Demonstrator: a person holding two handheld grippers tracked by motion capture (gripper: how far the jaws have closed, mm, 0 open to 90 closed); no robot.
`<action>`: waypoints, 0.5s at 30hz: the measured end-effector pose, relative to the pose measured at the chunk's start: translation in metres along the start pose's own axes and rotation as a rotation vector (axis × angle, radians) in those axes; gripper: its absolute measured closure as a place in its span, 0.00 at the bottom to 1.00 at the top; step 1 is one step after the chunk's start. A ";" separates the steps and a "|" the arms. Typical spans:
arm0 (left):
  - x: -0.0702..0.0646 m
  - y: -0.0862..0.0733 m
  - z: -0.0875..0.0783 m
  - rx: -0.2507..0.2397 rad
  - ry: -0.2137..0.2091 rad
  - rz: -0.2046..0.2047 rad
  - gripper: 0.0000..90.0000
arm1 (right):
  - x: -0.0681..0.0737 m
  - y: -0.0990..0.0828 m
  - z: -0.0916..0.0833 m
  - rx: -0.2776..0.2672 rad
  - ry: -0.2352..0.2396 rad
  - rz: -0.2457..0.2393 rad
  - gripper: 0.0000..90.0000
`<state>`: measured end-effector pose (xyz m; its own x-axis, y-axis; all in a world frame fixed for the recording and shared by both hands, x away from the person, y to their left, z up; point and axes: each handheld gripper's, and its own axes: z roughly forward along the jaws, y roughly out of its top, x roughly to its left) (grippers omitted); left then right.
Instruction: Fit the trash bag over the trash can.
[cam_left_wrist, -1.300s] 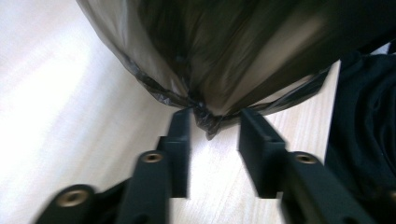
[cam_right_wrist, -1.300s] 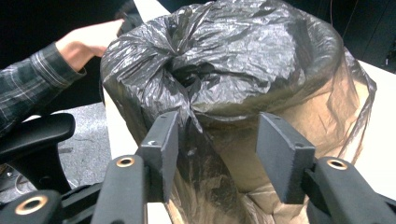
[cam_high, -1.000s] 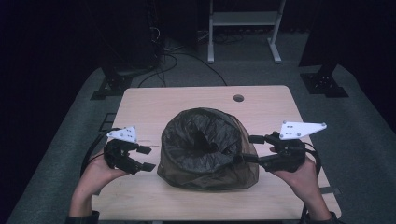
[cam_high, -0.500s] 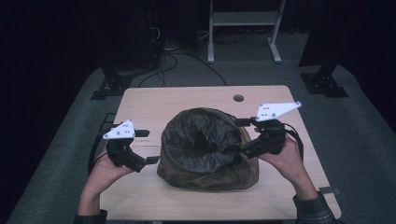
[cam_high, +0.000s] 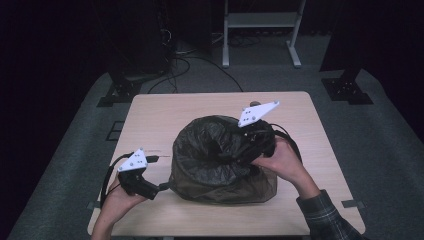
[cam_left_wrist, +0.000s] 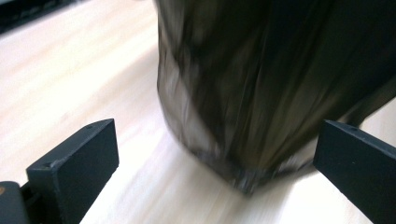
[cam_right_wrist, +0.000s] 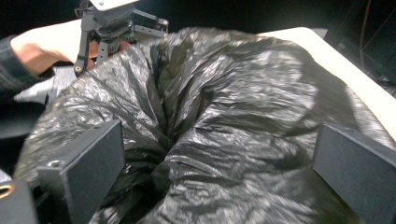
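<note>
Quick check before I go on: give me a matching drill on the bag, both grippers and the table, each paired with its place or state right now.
Things:
1. black bag
2. left gripper
3. right gripper
4. table

Places or states:
A. pale wood, bears everything else
B. jaws open, low at the bag's bottom corner near the table top
C. crumpled, mouth gathered inward, stands mid-table
D. jaws open, over the bag's top

Pairs: 1-C, 2-B, 3-D, 4-A
</note>
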<state>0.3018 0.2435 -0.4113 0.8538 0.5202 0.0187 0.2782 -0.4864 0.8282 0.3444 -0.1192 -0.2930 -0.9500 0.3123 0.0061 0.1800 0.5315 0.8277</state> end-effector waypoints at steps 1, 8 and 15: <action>0.000 -0.006 0.004 0.027 -0.002 -0.001 0.00 | 0.000 0.000 0.003 0.010 0.003 -0.006 0.01; 0.001 -0.035 0.025 0.134 0.024 -0.020 0.00 | -0.002 0.001 0.022 0.111 0.009 -0.026 0.01; 0.005 -0.050 0.037 0.207 0.032 -0.047 0.00 | -0.001 -0.001 0.039 0.254 -0.009 -0.057 0.01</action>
<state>0.3086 0.2446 -0.4734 0.8242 0.5664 0.0037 0.4046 -0.5933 0.6960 0.3554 -0.0899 -0.3159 -0.9582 0.2829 -0.0427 0.1858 0.7285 0.6594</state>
